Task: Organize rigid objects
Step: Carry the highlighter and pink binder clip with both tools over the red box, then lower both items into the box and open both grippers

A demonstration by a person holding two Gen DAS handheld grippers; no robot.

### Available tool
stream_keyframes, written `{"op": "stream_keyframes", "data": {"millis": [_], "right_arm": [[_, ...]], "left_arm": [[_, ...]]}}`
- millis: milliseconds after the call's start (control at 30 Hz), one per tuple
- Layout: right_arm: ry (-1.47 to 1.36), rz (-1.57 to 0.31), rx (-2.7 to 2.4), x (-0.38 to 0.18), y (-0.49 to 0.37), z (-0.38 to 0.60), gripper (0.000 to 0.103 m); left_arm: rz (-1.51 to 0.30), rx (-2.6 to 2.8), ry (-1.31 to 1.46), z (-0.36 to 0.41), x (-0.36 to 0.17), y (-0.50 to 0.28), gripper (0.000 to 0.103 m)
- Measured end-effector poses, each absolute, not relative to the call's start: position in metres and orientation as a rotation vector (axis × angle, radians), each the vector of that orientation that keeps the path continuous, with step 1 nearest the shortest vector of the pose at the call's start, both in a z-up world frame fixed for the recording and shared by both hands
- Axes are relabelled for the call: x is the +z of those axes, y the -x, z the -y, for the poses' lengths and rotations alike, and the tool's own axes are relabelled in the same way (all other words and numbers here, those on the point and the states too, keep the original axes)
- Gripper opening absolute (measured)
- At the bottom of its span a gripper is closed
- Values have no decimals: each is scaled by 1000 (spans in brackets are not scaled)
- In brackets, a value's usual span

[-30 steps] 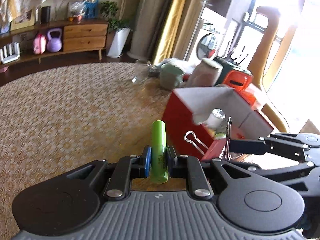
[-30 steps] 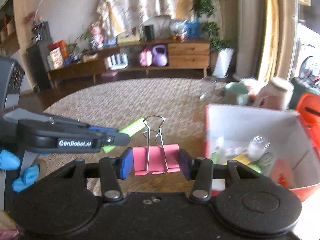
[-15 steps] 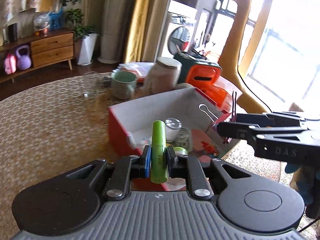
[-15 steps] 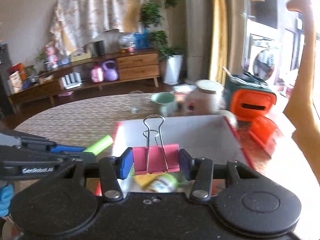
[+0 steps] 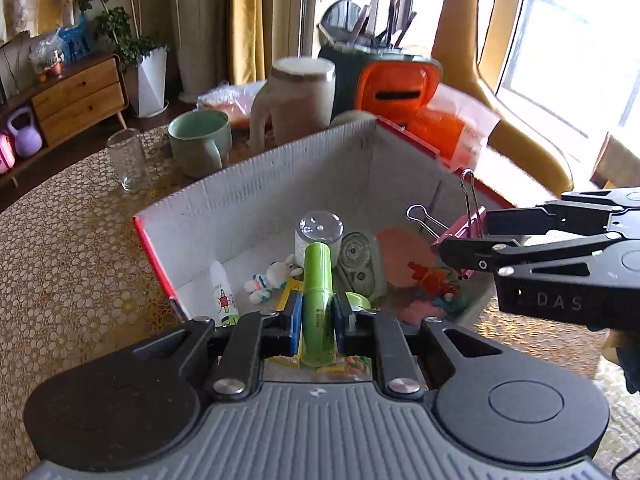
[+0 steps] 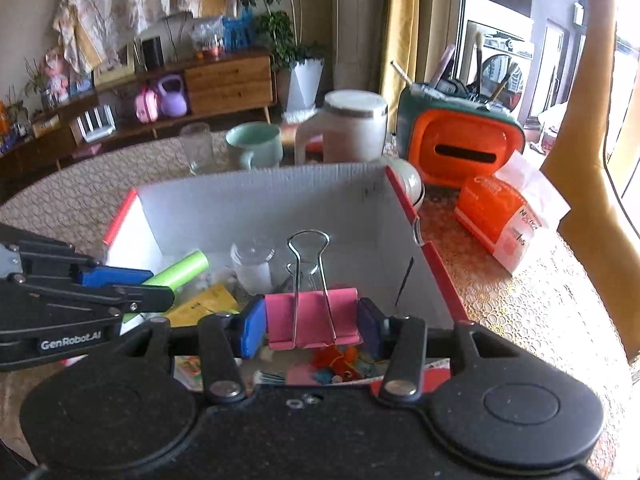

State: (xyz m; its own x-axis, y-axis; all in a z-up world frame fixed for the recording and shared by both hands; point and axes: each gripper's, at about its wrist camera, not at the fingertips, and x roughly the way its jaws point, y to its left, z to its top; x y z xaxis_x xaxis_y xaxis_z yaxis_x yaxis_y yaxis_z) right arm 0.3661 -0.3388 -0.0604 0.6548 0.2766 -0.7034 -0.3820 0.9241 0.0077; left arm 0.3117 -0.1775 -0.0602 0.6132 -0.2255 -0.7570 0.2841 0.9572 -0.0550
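our left gripper [image 5: 317, 312] is clamped on a green battery [image 5: 317, 300], holding it above the near edge of the red box [image 5: 256, 196], over the toys and small bottle lying inside. our right gripper [image 6: 312, 324] is clamped on a pink binder clip [image 6: 312, 318], wire handles up, above the box's near right part. the box sits on the patterned table [image 5: 68, 248], with a green mug [image 5: 200, 142] and a glass [image 5: 128, 158] just behind it.

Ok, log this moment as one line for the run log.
left gripper: shut on green tube | right gripper: shut on pink clip | both over open box | nothing released yet
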Motion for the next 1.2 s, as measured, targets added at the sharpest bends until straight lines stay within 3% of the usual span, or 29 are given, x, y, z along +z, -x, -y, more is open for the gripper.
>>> {"op": "stream_keyframes", "data": {"millis": [533, 633, 1200], "right_arm": [[178, -880, 360, -91, -387, 330, 48], [172, -887, 359, -89, -386, 330, 52], [50, -756, 395, -38, -326, 335, 59]], "left_arm": [[-1038, -269, -116, 190, -102, -347, 16], [-1053, -269, -102, 189, -100, -348, 16], [-907, -309, -8, 159, -49, -290, 16]]}}
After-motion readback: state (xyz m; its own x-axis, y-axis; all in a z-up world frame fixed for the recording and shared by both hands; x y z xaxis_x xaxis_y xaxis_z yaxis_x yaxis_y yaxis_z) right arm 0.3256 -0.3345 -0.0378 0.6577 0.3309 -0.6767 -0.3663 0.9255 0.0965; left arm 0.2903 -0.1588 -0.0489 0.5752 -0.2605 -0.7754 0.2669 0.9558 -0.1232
